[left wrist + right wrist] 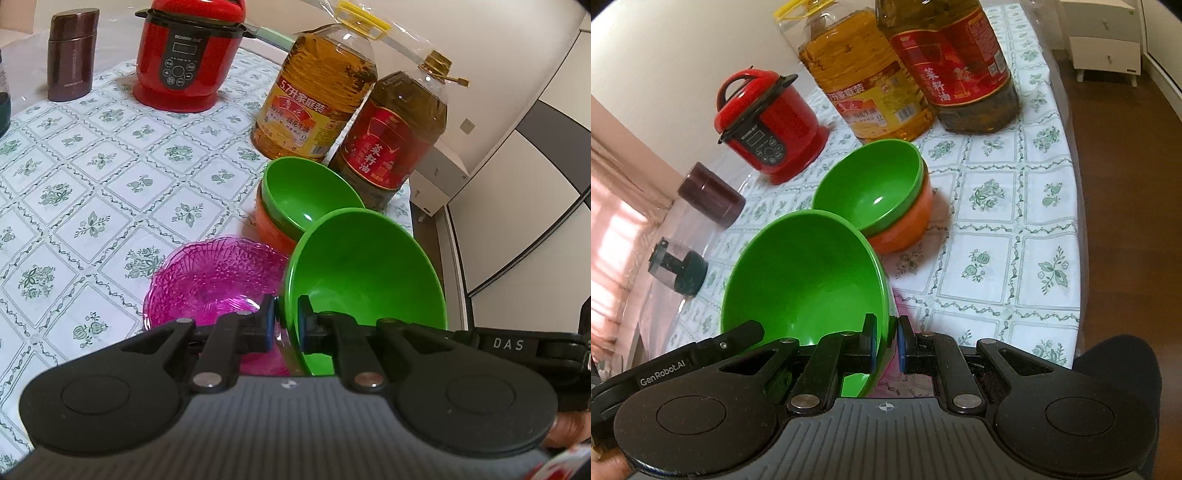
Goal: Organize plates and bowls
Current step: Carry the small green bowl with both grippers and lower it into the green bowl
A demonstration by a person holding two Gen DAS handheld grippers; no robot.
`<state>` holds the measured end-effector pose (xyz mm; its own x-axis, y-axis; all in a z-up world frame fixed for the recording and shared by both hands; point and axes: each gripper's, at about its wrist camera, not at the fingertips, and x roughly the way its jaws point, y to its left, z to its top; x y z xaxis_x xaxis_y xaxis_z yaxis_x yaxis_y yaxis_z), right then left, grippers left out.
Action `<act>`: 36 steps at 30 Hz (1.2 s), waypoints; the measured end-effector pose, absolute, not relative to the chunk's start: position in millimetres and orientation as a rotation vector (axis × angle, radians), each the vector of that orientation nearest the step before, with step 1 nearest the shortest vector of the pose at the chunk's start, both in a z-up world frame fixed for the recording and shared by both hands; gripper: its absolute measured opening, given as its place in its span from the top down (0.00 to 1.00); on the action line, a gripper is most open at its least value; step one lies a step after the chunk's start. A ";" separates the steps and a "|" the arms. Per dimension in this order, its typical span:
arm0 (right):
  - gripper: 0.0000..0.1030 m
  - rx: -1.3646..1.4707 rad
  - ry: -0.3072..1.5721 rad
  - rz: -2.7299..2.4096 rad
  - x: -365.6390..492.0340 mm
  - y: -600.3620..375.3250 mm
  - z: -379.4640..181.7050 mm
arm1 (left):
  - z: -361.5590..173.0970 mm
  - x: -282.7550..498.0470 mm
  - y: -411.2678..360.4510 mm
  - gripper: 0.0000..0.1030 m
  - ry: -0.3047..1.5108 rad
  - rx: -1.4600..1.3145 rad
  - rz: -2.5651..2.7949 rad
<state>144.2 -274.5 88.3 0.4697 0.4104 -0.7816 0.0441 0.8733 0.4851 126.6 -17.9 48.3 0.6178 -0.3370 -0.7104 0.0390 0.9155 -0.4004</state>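
Observation:
A large green bowl [365, 273] [805, 280] hangs tilted above the table, held on two sides of its rim. My left gripper [286, 314] is shut on its near-left rim. My right gripper [888, 332] is shut on the rim on the opposite side. Below the bowl lies a translucent pink plate [214, 280], of which only a sliver [899, 306] shows in the right wrist view. Just beyond, a smaller green bowl [306, 192] [875, 184] is nested in an orange bowl [273, 229] [905, 229].
Two big oil bottles [317, 99] [391, 136] stand behind the bowl stack near the table edge [410, 206]. A red electric cooker [184, 55], a brown canister [72, 55] and a small dark jar [677, 267] stand farther off on the flowered tablecloth [92, 184].

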 end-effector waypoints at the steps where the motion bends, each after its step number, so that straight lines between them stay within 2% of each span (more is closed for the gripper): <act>1: 0.89 0.482 1.068 0.234 144.2 -274.3 88.7 | 48.6 126.8 -18.4 0.90 0.883 -0.365 -0.223; 16: 0.89 0.477 1.032 0.232 159.2 -280.9 107.0 | 65.8 149.7 -23.0 0.90 0.854 -0.365 -0.253; 26: 0.89 0.464 1.005 0.234 219.8 -280.7 118.3 | 79.6 211.6 -29.1 0.90 0.834 -0.364 -0.247; 36: 0.89 0.437 1.035 0.211 289.7 -277.4 99.1 | 56.7 280.0 -35.8 0.90 0.888 -0.327 -0.228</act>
